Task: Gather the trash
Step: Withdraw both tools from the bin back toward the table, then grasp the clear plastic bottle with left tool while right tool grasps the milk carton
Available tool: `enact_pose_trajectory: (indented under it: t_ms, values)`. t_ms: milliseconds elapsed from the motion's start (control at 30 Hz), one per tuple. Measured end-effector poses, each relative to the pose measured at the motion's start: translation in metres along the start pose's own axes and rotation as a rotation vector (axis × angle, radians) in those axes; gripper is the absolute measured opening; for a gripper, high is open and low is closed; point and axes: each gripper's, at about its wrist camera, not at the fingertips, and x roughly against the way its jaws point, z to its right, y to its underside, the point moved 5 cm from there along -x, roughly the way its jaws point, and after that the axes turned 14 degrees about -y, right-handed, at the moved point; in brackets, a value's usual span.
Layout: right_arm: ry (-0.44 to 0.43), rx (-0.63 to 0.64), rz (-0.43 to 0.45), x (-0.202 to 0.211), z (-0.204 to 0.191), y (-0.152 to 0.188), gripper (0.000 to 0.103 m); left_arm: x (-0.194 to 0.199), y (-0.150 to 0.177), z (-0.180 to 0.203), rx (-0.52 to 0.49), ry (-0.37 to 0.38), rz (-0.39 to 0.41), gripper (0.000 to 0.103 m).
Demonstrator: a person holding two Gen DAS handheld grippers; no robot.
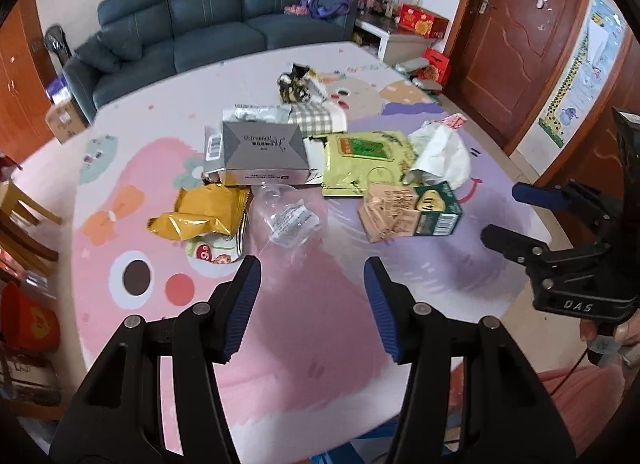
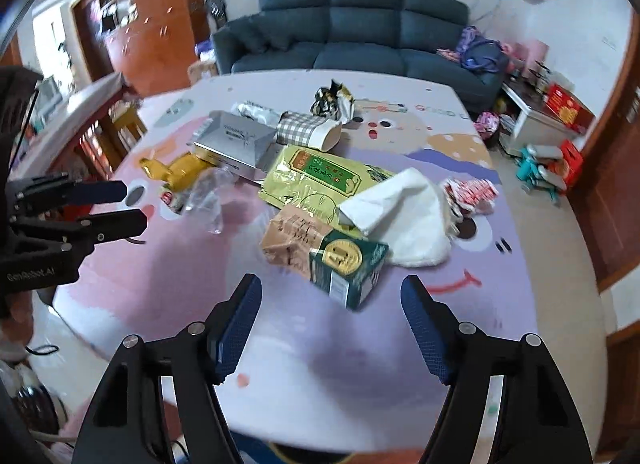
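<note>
pastel tabletop (image 1: 320, 304) holds light, crinkly trash; green carton (image 2: 348, 264) stiff, take its sides; both grippers gape empty.

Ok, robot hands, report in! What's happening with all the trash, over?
Left gripper open, empty. Right gripper open, empty. Trash pile uncollected on table: green carton nearest right, clear plastic wrapper nearest left. Nothing blocking.

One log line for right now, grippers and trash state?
left gripper: open, empty | right gripper: open, empty, facing green box | trash pile: uncollected on table
</note>
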Motion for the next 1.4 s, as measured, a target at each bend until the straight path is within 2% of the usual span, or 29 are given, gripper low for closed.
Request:
enact_pose_trajectory:
  t_ms: [133,300,400,567,700,767,800,900,1100,1267,1400]
  values:
    - [-0.016,0.07,-0.067,-0.033,0.006,-0.016,0.074,-0.032,-0.01,-0.001,0.005,0.032,-0.076,0.05]
    - [-0.015,0.186,-0.133,-0.064,0.003,-0.028,0.074,-0.057,-0.019,-0.002,-0.006,0.038,-0.117,0.05]
    - [-0.007,0.257,-0.178,-0.083,0.001,-0.032,0.075,-0.069,-0.021,-0.002,0.011,0.065,-0.165,0.05]
    - [0.014,0.357,-0.241,-0.11,-0.001,-0.032,0.078,-0.082,-0.03,-0.005,0.103,0.105,-0.223,0.05]
    - [0.016,0.394,-0.304,-0.13,0.001,-0.025,0.078,-0.097,-0.039,-0.009,0.202,0.087,-0.292,0.05]
    - [0.03,0.406,-0.334,-0.138,0.002,-0.018,0.073,-0.104,-0.042,-0.01,0.241,0.061,-0.325,0.05]
    - [0.015,0.409,-0.318,-0.137,0.001,-0.018,0.06,-0.107,-0.042,-0.011,0.254,0.051,-0.334,0.05]
    - [-0.012,0.378,-0.315,-0.136,0.0,-0.014,0.04,-0.115,-0.045,-0.01,0.292,0.012,-0.352,0.051]
    - [-0.033,0.247,-0.273,-0.128,0.007,-0.006,0.04,-0.121,-0.048,-0.005,0.297,-0.08,-0.352,0.051]
    - [-0.073,0.159,-0.237,-0.114,0.01,0.002,0.04,-0.124,-0.053,-0.004,0.339,-0.107,-0.364,0.051]
    - [-0.083,0.12,-0.217,-0.108,0.012,0.007,0.04,-0.131,-0.056,0.0,0.322,-0.191,-0.38,0.051]
